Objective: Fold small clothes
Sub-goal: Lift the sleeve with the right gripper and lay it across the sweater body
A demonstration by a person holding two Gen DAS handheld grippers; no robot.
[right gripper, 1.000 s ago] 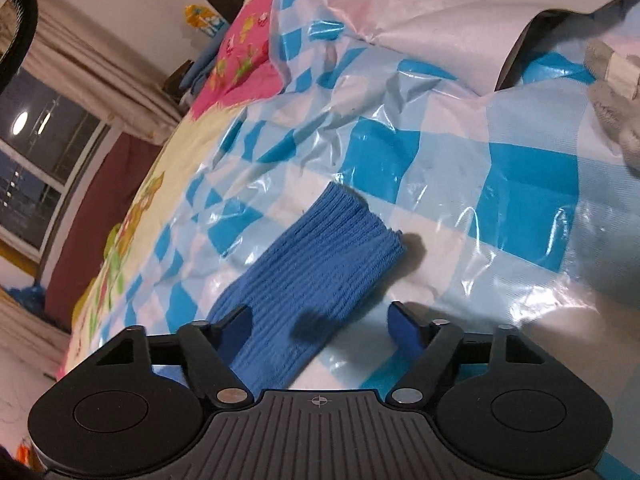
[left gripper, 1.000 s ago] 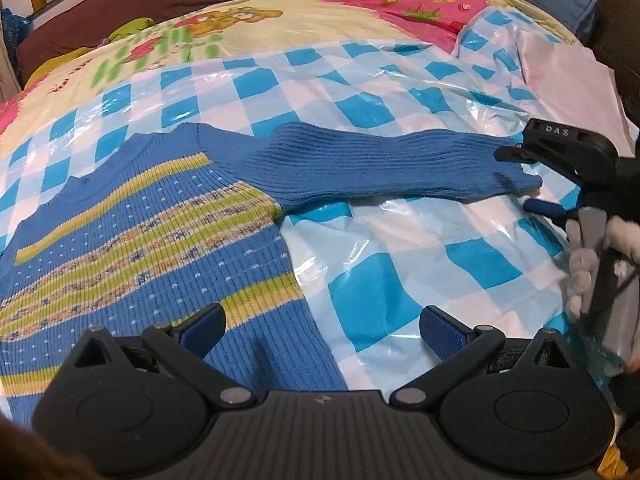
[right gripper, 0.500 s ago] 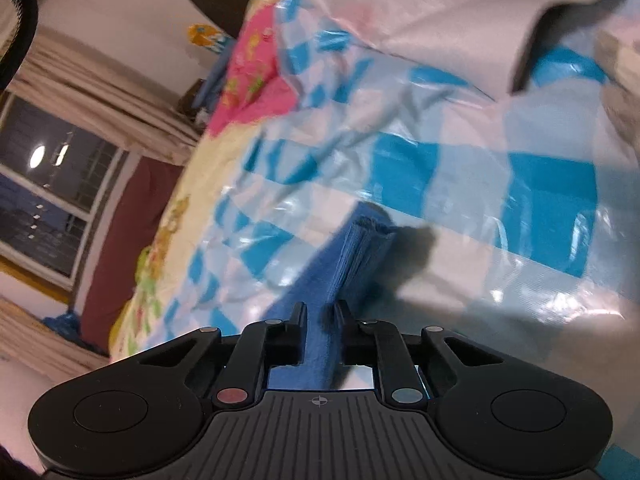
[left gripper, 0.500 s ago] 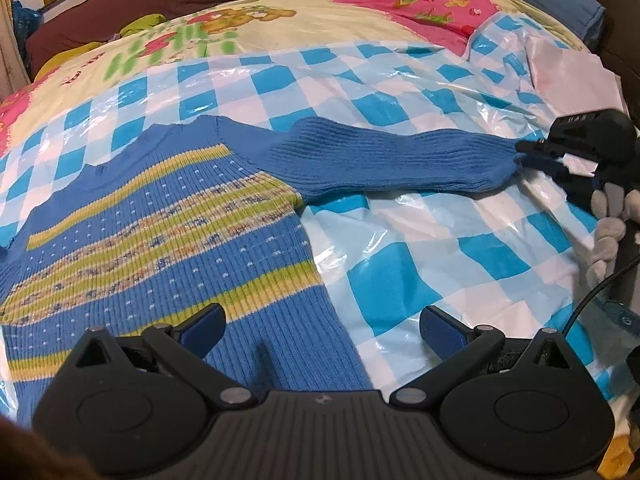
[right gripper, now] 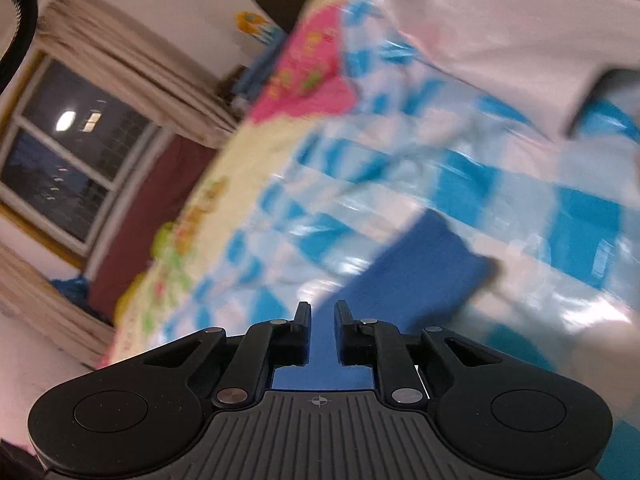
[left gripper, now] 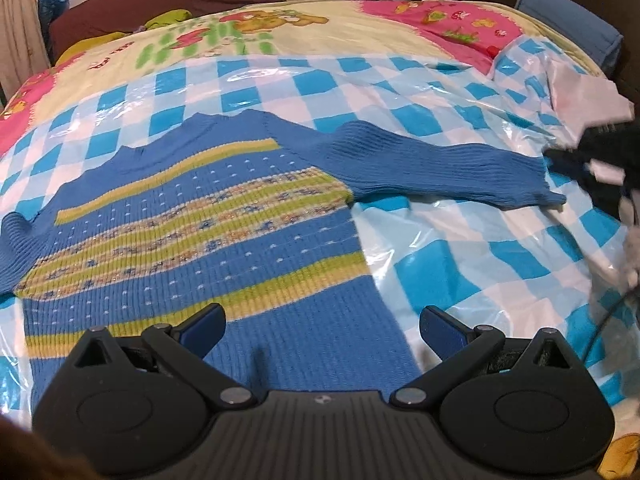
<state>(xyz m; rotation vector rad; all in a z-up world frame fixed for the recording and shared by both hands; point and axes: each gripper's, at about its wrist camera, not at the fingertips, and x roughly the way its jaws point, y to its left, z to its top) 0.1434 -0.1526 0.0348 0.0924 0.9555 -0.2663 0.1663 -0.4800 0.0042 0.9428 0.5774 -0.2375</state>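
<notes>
Fingers of the right gripper stand nearly together, pinching the cuff of the blue ribbed sleeve of a child's blue knitted sweater with yellow-green patterned bands; that view is blurred, so how much cloth sits between them cannot be judged. The left gripper hangs wide apart and empty over the sweater's lower hem. The garment lies flat, face up, on a glossy blue-and-white checked plastic sheet spread over a cartoon-print bedspread. The held sleeve runs sideways from the shoulder out to the person's right, its long axis roughly square to the sweater's body, with the cuff at the far right end where the right gripper appears as a dark blur. The likely next fold would carry that cuff leftward across the chest, a move the right gripper is placed for. The opposite sleeve is bunched at the left edge.
</notes>
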